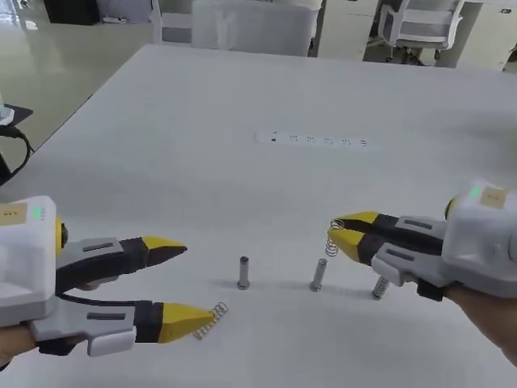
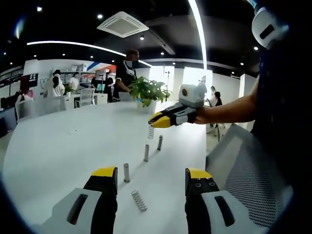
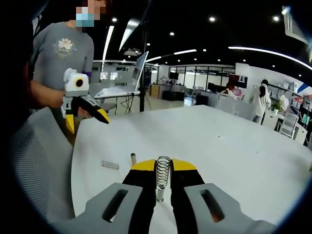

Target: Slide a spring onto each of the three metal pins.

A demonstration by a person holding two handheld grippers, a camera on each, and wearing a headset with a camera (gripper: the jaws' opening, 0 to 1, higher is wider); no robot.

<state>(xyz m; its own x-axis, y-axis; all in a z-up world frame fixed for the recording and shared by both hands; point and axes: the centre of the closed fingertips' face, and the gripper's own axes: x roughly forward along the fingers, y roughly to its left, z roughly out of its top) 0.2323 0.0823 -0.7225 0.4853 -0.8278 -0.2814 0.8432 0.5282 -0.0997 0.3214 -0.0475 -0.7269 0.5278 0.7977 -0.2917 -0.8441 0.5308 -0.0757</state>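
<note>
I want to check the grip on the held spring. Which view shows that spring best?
The right gripper view: the spring sits large between the right gripper's yellow tips, coils distinct. In the head view the spring hangs small at those tips; in the left gripper view it is tiny and far.

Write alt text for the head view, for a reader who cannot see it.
The right gripper holds a spring between its yellow tips above a white table where three metal pins stand in a row; the rightmost seems to carry a spring already. The left gripper is open, with a loose spring on the table by its nearer tip.
</note>
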